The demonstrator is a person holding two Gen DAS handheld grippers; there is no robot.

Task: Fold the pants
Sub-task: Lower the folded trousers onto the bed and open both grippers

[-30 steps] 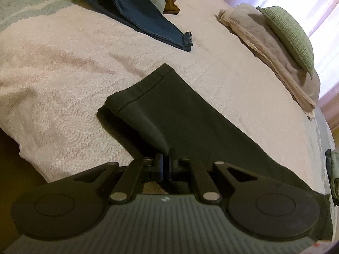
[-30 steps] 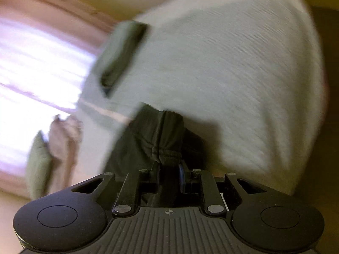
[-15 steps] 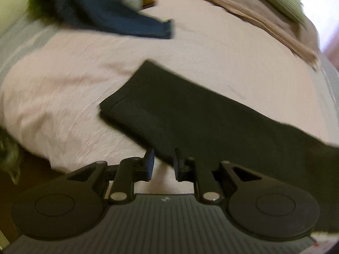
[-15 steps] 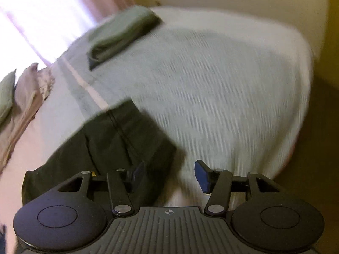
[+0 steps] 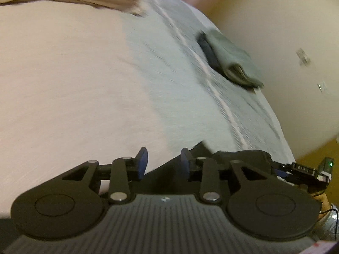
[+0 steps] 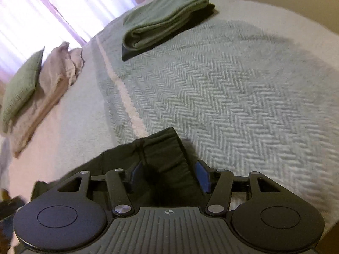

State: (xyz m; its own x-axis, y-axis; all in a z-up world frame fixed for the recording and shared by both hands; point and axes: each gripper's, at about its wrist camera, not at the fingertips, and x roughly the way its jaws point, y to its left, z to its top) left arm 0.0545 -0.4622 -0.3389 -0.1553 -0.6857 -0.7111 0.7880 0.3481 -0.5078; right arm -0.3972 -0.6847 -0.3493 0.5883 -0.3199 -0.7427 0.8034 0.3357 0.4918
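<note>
The black pants [image 6: 163, 148] lie flat on the bed, their waistband end over the grey herringbone blanket [image 6: 233, 89]. My right gripper [image 6: 169, 175] is open just above that end, its blue-padded fingers [image 6: 201, 175] straddling the band without closing on it. In the left wrist view a dark edge of the pants [image 5: 167, 169] shows low between and right of my open left gripper [image 5: 163, 163], which holds nothing. The other gripper's body [image 5: 305, 171] appears at the right edge there.
A folded green garment [image 6: 165, 19] lies on a dark one at the bed's far end, also seen as the folded stack [image 5: 228, 61]. A green pillow [image 6: 21, 86] and beige pillowcases [image 6: 57, 80] sit by the curtained window. A pale wall [image 5: 275, 31] borders the bed.
Both grippers have let go of the pants and opened. The left gripper swung right, from the leg hem toward the waistband end. The right gripper now hovers over the laid-down waistband.
</note>
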